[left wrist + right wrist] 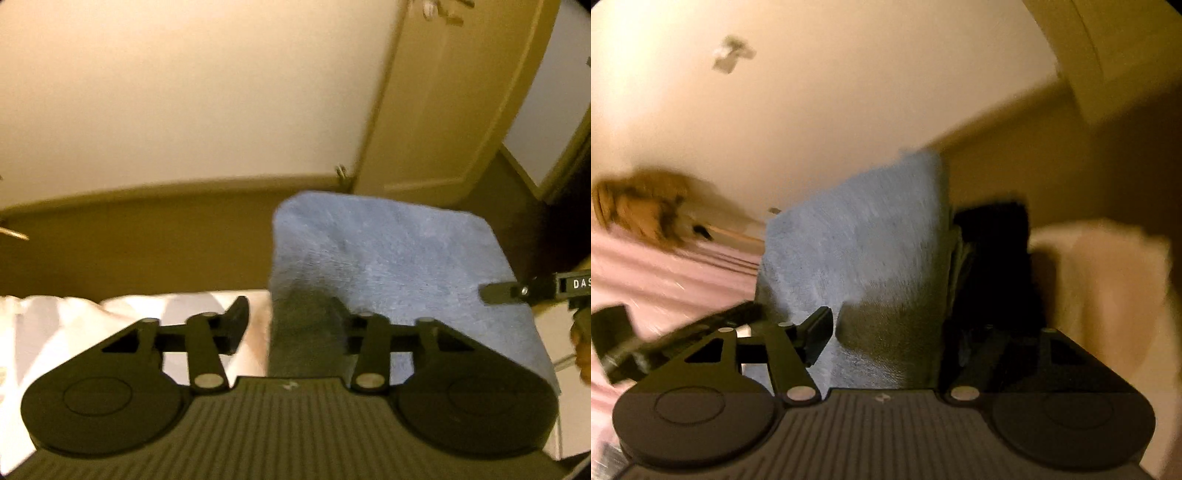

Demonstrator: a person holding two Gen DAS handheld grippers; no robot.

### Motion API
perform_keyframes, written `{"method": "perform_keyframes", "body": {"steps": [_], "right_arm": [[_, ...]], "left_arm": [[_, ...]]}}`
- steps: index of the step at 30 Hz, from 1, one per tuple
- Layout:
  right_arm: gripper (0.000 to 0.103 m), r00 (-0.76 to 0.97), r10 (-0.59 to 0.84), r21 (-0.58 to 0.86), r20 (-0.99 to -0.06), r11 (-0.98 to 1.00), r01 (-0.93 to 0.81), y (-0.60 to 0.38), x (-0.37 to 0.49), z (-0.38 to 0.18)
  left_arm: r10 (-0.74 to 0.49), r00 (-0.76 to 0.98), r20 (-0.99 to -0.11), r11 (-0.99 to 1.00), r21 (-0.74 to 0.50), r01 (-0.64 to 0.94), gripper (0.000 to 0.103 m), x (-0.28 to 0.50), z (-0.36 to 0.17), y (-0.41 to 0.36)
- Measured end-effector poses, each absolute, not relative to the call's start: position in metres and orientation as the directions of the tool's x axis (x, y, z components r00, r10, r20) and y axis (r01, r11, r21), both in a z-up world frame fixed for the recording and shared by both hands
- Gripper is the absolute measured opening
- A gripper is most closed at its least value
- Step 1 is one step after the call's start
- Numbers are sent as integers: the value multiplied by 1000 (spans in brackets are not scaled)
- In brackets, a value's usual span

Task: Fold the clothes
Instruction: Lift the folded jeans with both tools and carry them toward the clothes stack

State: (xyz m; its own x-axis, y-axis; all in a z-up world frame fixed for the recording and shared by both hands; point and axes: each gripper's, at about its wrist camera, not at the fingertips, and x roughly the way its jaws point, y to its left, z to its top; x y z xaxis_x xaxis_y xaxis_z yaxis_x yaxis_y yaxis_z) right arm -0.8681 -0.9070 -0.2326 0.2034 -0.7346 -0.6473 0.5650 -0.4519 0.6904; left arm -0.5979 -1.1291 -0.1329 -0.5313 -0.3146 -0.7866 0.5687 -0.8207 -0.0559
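A folded blue towel (388, 258) lies on the bed, seen close up in both views. My left gripper (290, 314) sits at the towel's left edge. Its left finger (238, 321) shows over the sheet, a little apart from the cloth, while the right finger is hidden under the towel. In the right wrist view the blue towel (857, 240) runs between the wide-apart jaws of my right gripper (901, 332), which is open. Its left finger (818, 332) rests over the cloth and the right one is lost in shadow. The right gripper's fingertip (498, 291) also reaches over the towel's right edge.
A pale sheet (55, 321) covers the bed, with a brown bed frame (147, 240) and a cream wall behind. A black folded garment (993, 258) and a cream towel (1108, 295) sit right of the blue towel. A blurred brown object (646, 206) lies at far left.
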Motion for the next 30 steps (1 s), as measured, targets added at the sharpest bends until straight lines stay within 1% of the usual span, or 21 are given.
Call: {"method": "perform_keyframes", "body": {"steps": [2,4,5,7,8,11,12,13,15,18,20,23,25,28,30], "right_arm": [[68,96,-741,582,-664,-433,688,-896,-865,-209],[69,-26,-773,419,-633,-371,829,-886,-843,-185],[69,-37,-802,368,-596,-314,875,-883,-832,-176],[68,34,-834,311,-551,-167,936,-879,-801,-164],[68,73,-834,268,-547,-92,959,-884,-781,-162],[64,108,-793,107,-599,54,993,-882,-731,-180],[63,93,-768,52,-633,77,996,-879,-719,-195],[63,74,-758,23,-649,78,997,-878,-714,-210],[65,83,-731,52,-678,65,996,-874,-716,-233],[66,98,-731,42,-675,95,995,-868,-717,-245],[67,110,-740,54,-664,99,994,-864,-722,-255],[69,116,-738,80,-665,84,993,-886,-736,-250],[69,123,-721,95,-682,80,992,-889,-742,-242],[72,145,-689,130,-710,73,989,-890,-751,-227],[72,151,-676,143,-721,68,987,-902,-753,-224]], "left_arm": [[-353,-557,-752,-822,-36,569,20,-589,-122,-1111],[-378,-585,-717,-828,-21,561,18,-580,-121,-1093],[-391,-591,-706,-831,-6,556,17,-577,-122,-1083],[-403,-576,-711,-835,29,549,17,-575,-132,-1065],[-408,-566,-716,-837,47,545,17,-574,-137,-1056],[-420,-538,-731,-839,86,538,18,-569,-162,-1039],[-414,-531,-739,-840,85,536,18,-568,-171,-1035],[-404,-530,-746,-840,73,537,18,-567,-180,-1033],[-392,-543,-742,-837,44,545,19,-561,-192,-1030],[-395,-559,-729,-817,2,576,20,-557,-196,-1033],[-408,-549,-729,-816,21,578,20,-564,-196,-1032],[-422,-519,-744,-824,76,561,20,-576,-181,-1026],[-424,-510,-748,-830,97,549,20,-581,-168,-1027],[-451,-532,-717,-828,114,549,20,-588,-143,-1034],[-460,-557,-691,-827,107,551,20,-595,-128,-1043]]}}
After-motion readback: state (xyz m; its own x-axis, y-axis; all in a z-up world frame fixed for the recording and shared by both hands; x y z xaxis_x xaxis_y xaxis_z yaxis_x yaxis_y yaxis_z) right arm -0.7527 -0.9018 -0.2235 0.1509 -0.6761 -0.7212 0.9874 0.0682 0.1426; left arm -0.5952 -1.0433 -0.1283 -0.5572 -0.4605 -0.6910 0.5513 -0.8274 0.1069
